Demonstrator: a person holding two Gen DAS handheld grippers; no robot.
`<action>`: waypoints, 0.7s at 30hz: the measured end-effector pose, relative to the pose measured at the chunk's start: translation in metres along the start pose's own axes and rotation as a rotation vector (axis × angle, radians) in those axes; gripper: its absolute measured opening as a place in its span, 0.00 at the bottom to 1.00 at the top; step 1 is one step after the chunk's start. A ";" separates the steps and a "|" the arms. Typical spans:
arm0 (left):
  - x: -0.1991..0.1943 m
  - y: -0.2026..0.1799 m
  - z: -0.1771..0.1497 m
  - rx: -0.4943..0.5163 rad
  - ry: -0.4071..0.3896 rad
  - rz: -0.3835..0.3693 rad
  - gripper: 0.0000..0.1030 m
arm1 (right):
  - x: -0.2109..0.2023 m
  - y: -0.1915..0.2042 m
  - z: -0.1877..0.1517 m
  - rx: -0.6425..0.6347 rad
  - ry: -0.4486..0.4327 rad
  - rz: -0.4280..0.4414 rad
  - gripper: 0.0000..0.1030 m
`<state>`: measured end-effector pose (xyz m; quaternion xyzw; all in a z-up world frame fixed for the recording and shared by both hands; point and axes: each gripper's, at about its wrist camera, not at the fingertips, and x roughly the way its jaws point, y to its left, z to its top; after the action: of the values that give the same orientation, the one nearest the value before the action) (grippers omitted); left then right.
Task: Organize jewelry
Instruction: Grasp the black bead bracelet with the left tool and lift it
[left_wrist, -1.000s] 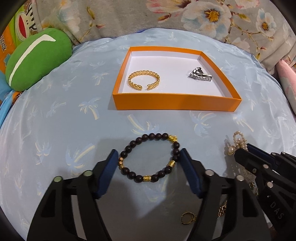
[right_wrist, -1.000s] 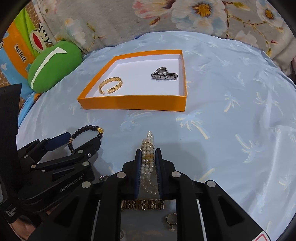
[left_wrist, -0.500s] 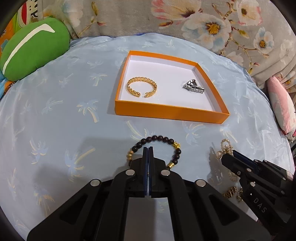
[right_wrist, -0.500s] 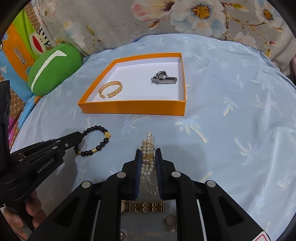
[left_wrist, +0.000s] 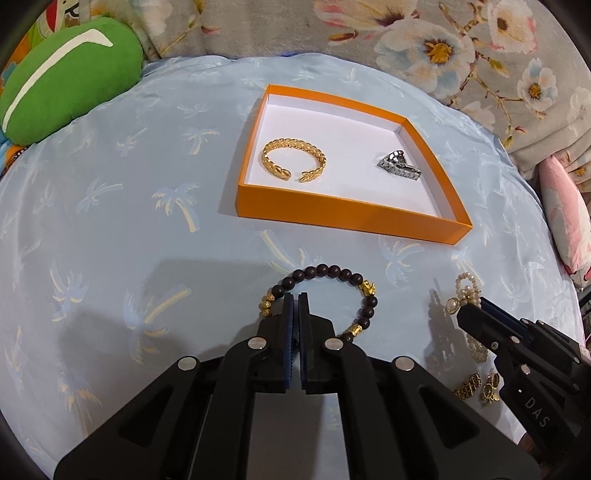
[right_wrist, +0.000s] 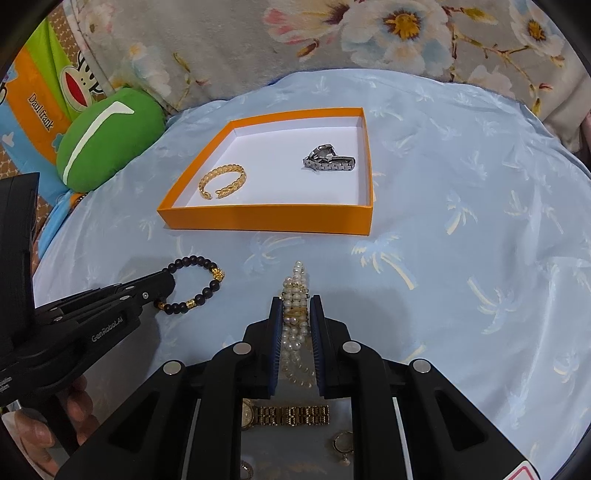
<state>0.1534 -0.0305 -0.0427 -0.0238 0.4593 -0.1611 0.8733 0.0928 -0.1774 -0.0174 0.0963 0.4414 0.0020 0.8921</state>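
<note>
Left gripper: its fingers are pressing together on the near-left arc of the dark bead bracelet, pinching it.
Dark bead bracelet: it is lying as an open loop on the blue bedspread, in front of the orange tray, its gold charm facing the right side.
Right gripper: its fingers are closing narrowly around the pearl bracelet, pinching it.
Pearl bracelet: it is lying squeezed into a long strand, its long axis running straight away from the gripper toward the tray.
Orange tray: it is holding a gold cuff at its left, its gap facing the near wall, and a silver watch band at its right.
Near edge: a gold watch is lying crosswise under the right gripper, beside a small earring.
</note>
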 end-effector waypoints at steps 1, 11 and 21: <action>0.001 -0.001 0.001 0.005 -0.004 0.004 0.04 | 0.000 0.000 0.000 -0.001 0.001 0.000 0.13; -0.009 0.004 0.004 0.033 -0.089 0.053 0.44 | 0.003 -0.004 -0.001 0.008 0.005 0.004 0.13; 0.002 0.020 0.008 0.050 -0.068 0.109 0.41 | 0.009 -0.002 -0.001 0.006 0.017 0.015 0.13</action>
<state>0.1662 -0.0130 -0.0434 0.0175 0.4258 -0.1235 0.8962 0.0976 -0.1786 -0.0254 0.1022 0.4481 0.0080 0.8881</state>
